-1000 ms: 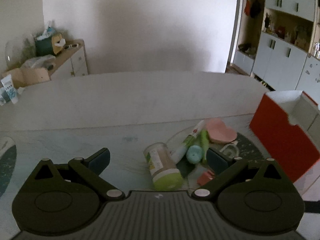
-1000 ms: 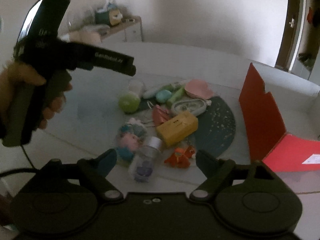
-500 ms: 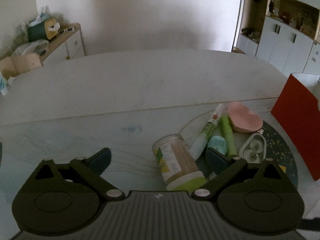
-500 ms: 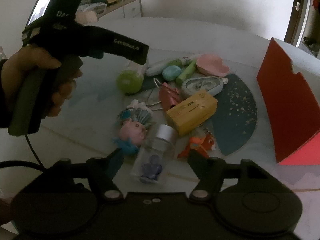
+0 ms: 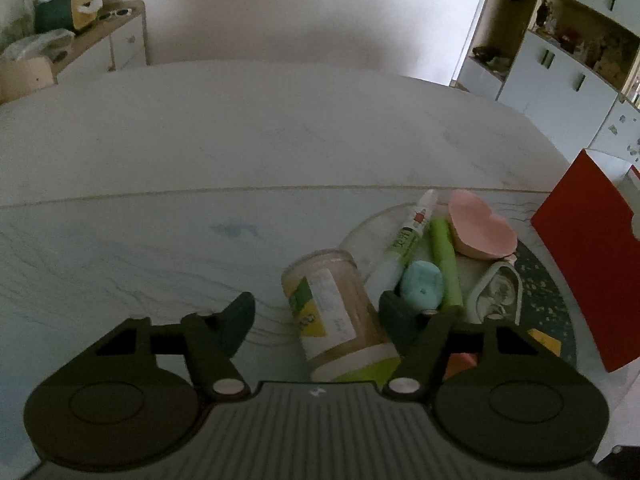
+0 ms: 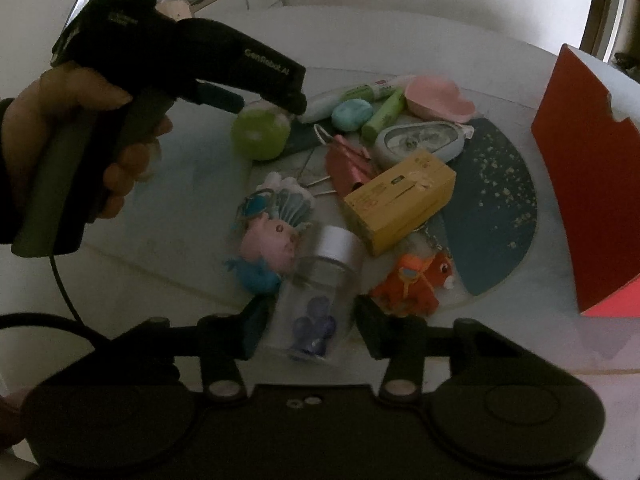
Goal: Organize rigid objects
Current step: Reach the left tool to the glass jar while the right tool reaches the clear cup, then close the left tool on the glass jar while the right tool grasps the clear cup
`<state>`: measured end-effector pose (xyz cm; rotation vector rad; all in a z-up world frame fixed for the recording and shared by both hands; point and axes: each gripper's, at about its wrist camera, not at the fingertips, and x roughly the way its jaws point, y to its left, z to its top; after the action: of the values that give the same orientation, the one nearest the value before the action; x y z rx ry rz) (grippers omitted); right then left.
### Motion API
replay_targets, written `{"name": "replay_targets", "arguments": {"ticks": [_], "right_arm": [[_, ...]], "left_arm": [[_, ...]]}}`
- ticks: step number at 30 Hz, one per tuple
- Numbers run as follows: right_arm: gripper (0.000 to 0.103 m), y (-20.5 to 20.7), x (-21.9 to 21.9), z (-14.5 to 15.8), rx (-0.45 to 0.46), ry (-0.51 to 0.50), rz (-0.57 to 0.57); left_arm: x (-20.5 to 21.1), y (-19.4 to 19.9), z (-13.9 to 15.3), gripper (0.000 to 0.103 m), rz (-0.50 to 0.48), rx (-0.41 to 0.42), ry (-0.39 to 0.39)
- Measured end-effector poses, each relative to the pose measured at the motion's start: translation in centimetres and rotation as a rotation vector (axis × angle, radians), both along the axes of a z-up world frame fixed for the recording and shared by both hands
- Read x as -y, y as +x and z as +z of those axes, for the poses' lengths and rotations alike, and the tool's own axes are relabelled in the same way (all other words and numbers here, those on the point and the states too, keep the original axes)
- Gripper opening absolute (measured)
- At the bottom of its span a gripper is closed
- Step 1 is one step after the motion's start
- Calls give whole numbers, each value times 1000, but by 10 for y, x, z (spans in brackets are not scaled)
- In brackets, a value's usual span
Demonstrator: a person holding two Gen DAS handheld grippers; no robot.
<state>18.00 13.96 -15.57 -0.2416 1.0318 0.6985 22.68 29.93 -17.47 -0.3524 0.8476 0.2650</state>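
The right gripper [image 6: 308, 326] has its jaws spread around a clear glass vial with a silver cap [image 6: 320, 292], which lies on the pale marble bench [image 5: 168, 240] between the fingers. The left gripper [image 5: 316, 312] is also spread, with a lying green-lidded plastic jar [image 5: 340, 316] between its jaws. Beside the vial lie a pink and blue plush keychain [image 6: 268, 236], a yellow cardboard box [image 6: 400, 196] and an orange toy [image 6: 416, 284]. A red open carton [image 6: 580, 176] stands to the right.

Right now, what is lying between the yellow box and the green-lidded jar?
In the right wrist view, a pink binder clip with wire handles lies between the yellow box and the green-lidded jar.
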Motion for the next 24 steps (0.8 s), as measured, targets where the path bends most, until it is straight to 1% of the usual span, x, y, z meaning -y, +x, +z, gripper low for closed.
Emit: {"name": "replay_targets", "arguments": {"ticks": [3,4,5,10,14,16,24], "right_arm": [[46,0,1,0,-1,0,-4],[46,0,1,1,-7,3,-6],[46,0,2,1,-13,8,-9],[45,-1,8,5,-43,26,-31],[42,-4,13,13,-36,41,-34],[39,-6,16,18,-25,42,-35],[39,-12,31,41,46,66,-40]], "left_arm": [[0,2,-3,54,-6,0,-32],[0,2,-3,53,-7,4,-43],[0,2,-3,49,-8,8,-53],[0,1,-3,48,1,13,-60],[0,-2,-3,47,11,11,-56],[-1,-4,-2,47,10,6,-57],[-1,-23,10,45,-3,-5,-59]]}}
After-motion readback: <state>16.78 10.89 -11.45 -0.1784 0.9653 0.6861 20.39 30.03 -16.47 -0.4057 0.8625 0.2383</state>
